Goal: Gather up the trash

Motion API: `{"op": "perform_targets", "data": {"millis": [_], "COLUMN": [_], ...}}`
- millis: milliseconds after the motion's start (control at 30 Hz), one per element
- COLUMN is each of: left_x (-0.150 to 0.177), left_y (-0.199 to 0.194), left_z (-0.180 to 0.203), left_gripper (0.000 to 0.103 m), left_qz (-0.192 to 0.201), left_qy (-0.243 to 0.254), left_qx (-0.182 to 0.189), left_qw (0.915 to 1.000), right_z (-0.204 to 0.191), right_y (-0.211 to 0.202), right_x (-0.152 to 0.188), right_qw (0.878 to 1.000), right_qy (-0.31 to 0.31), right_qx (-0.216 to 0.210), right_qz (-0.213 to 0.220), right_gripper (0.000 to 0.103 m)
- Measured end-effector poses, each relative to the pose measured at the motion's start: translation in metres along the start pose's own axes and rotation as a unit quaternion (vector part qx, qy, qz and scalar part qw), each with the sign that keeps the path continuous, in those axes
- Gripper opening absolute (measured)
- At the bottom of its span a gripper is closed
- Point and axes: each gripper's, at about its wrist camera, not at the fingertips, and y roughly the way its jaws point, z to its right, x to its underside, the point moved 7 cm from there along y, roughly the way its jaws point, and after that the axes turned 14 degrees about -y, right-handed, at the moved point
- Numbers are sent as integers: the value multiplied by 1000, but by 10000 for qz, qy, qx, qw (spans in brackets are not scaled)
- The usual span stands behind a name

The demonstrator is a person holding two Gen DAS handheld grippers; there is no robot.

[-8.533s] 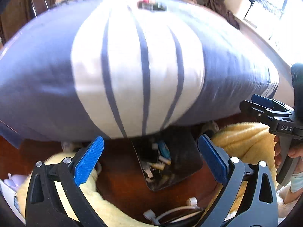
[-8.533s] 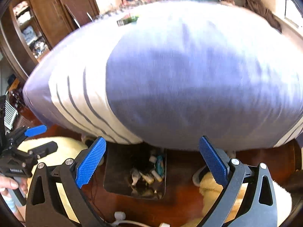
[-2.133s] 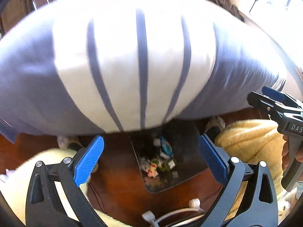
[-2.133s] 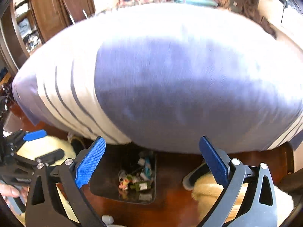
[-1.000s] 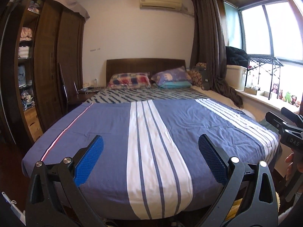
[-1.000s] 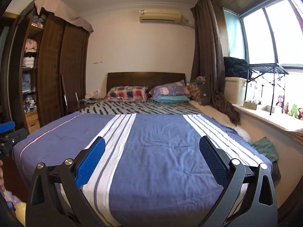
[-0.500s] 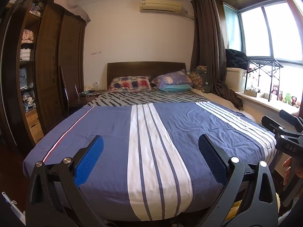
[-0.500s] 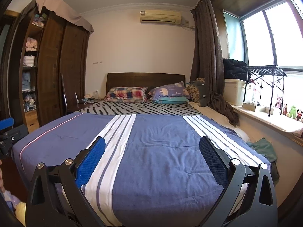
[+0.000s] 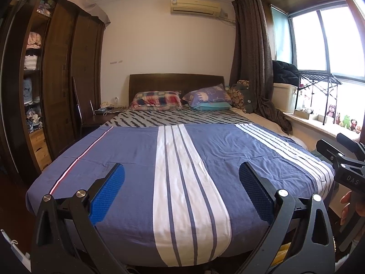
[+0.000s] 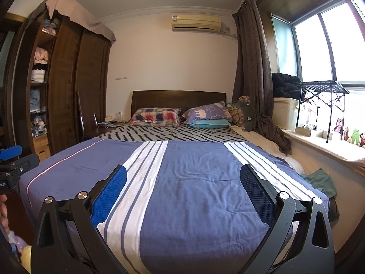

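My left tool (image 9: pixel 180 189) and right tool (image 10: pixel 182 189) both hang released and empty above the bed (image 9: pixel 205 159). No trash shows ahead of either; I should scan slowly, tools wide, before reaching.

Ahead of the hand-held gripper (image 9: pixel 181 196) stood a bed (image 9: pixel 136 155); on it lay a blue striped cover (image 10: pixel 194 182), a zebra-print sheet (image 10: pixel 173 134) and pillows (image 10: pixel 155 114) beyond.
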Motion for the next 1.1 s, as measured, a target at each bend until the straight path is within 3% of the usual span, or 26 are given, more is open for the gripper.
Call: {"op": "perform_targets", "data": {"millis": [1100], "left_x": [-2], "left_y": [-2], "left_z": [-1], "left_gripper": [95], "left_qz": [7], "left_qy": [-49], "left_qx": [10], "left_qw": [10000], "right_z": [-9], "right_y": [3], "right_x": [4], "right_qw": [10000], "right_qy": [48], "right_qx": [-84], "right_qz": [-24], "right_gripper": [100]}}
